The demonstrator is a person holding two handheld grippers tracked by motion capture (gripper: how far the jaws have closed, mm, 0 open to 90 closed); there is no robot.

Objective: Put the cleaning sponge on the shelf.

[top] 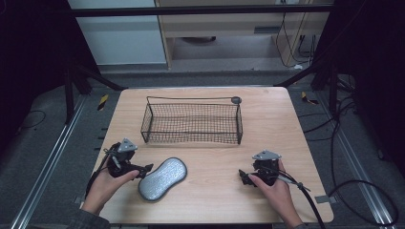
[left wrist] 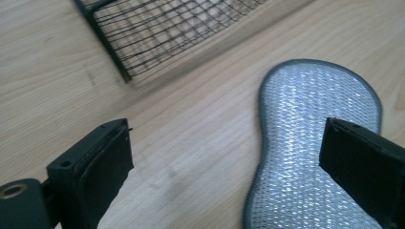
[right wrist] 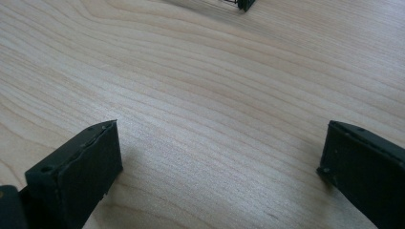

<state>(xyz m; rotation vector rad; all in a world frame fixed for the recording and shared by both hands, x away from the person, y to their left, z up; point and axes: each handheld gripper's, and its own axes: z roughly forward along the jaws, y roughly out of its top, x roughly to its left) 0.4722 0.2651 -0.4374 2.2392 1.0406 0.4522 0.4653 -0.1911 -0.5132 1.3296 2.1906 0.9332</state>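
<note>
high view | left gripper jaws apart beside sponge | right gripper jaws apart, empty

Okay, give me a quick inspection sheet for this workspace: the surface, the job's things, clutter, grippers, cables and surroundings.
Surface: light wooden table, flat, no spills seen.
Job's things: silver scrub pad lies flat near the front, beside the left gripper; black wire basket stands upright behind it, nothing seen inside.
Clutter: nothing seen.
Grippers: left gripper open, one jaw over the pad's edge in its own view, not gripping; right gripper open over bare wood.
Cables: a black cable trails from the right gripper off the front edge; more cables lie on the floor to the right.
Surroundings: dark frame bars, grey floor, pale furniture behind the table.
</note>
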